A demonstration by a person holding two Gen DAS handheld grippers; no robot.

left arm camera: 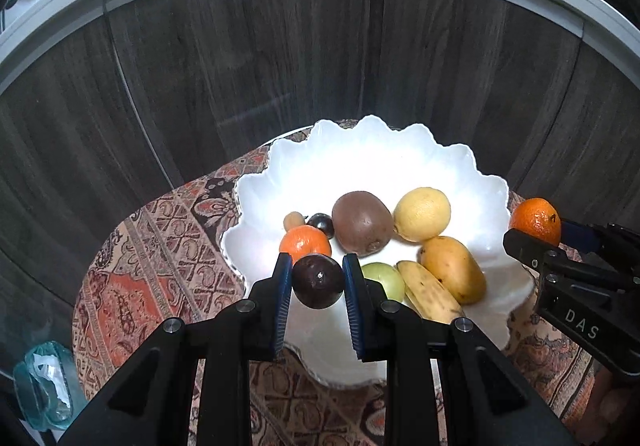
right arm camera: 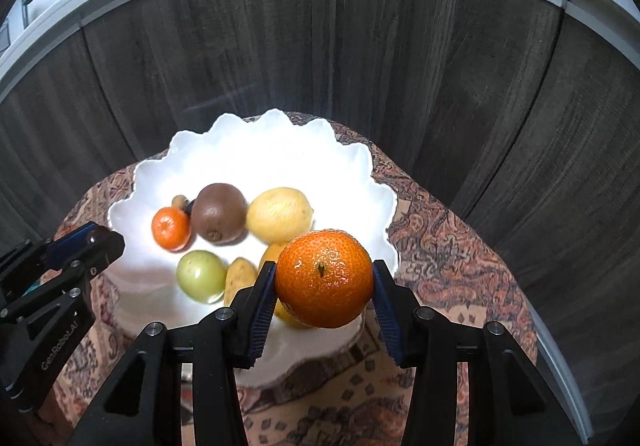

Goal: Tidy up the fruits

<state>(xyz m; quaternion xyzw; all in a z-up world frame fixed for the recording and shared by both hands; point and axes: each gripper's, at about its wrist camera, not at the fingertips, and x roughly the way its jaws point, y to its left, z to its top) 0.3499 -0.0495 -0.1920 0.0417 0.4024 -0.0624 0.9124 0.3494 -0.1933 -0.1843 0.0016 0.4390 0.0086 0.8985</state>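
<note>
Left tool [left arm camera: 318, 278]: its two blue ribbed pads are clamped on a small, round, dark purple fruit [left arm camera: 318, 280], held above the near rim of the white scalloped glass bowl [left arm camera: 460, 162]. Right tool [right arm camera: 324, 282]: its pads are closed on a round, pebbled orange mandarin [right arm camera: 324, 278], which hangs over the bowl's near right edge; in the left wrist view this tool sits at the far right, just outside the rim.

Both fruits lie directly ahead of and below their tools, so each drop, judged from here, is a short forward-and-down move. The left tool is the nearer to open bowl floor.

Bowl contents, beyond the tools: a green round fruit [left arm camera: 382, 280], a short yellow banana [left arm camera: 430, 294] and an oblong yellow mango [left arm camera: 454, 270], lying lengthwise towards the camera; then a second small mandarin [left arm camera: 305, 244], a brown kiwi [left arm camera: 362, 222] and a pale yellow lemon [left arm camera: 422, 214]. Free room remains on the bowl's left and far floor.

The bowl stands on a round surface draped in red paisley cloth [left arm camera: 160, 246]; dark wood-grain cabinet doors [left arm camera: 240, 66] stand behind it.
</note>
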